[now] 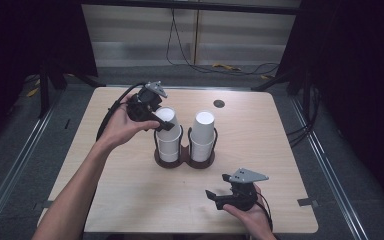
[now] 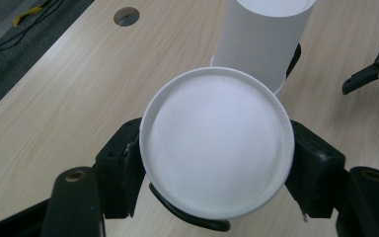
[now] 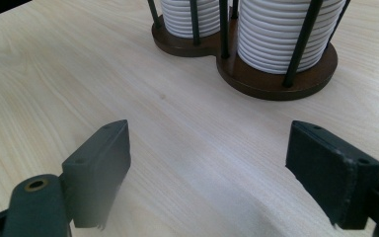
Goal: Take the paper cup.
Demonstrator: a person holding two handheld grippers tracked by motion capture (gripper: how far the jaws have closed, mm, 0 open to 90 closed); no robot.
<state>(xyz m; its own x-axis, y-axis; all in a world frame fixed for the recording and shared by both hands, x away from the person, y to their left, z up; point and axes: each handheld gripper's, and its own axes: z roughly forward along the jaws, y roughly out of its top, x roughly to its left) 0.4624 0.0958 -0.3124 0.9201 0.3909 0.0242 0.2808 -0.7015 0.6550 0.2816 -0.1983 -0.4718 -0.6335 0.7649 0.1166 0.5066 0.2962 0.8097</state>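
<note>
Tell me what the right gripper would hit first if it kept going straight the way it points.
Probably the wooden base of the cup holder. The right gripper is open over bare table, and straight ahead stands the nearer stack of cups. Depth is hard to judge, so it might scrape the table first.

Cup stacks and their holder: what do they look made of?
White upside-down cup stacks: likely paper, matte, with a seam-like line on the side and thin rolled rims stacked in ridges. Two-ring cup holder: dark brown round base, probably stained wood with a slight sheen; thin black upright rods, apparently metal wire, though coated plastic can't be ruled out.
</note>
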